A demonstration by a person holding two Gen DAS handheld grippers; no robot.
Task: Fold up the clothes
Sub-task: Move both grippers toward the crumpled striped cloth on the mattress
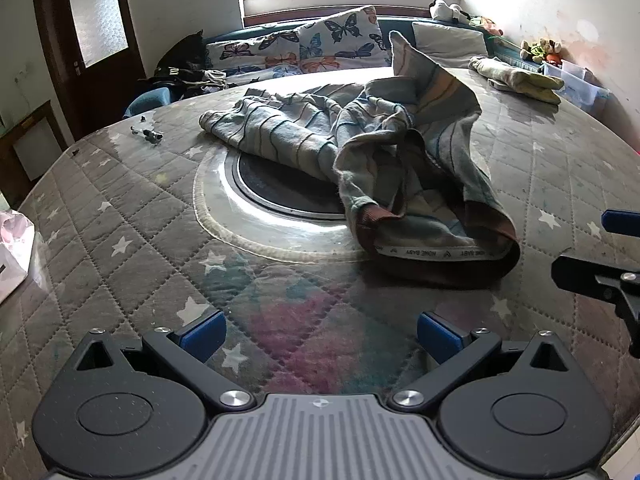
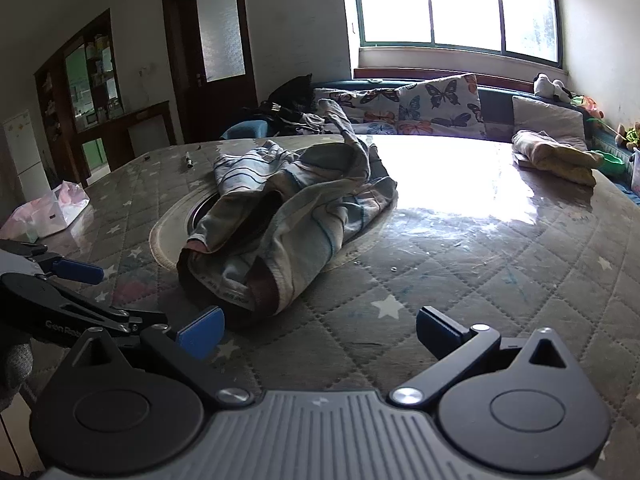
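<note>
A crumpled pair of pale striped trousers (image 1: 384, 152) with a brown waistband (image 1: 440, 256) lies on the quilted table (image 1: 120, 208), partly over a round inset plate (image 1: 272, 200). One leg sticks up at the back. My left gripper (image 1: 320, 336) is open just short of the waistband, nothing between its blue pads. In the right wrist view the same trousers (image 2: 288, 216) lie ahead and to the left of my right gripper (image 2: 320, 332), which is open and empty. The left gripper's fingers (image 2: 78, 270) show at that view's left edge.
A folded yellowish garment (image 1: 516, 78) rests at the table's far right. A small metal tool (image 1: 148, 133) lies far left, a pink-white bag (image 2: 52, 208) at the left edge. Butterfly cushions (image 1: 320, 46), dark clothes and soft toys line the bench behind. A plastic bin (image 1: 576, 80) stands right.
</note>
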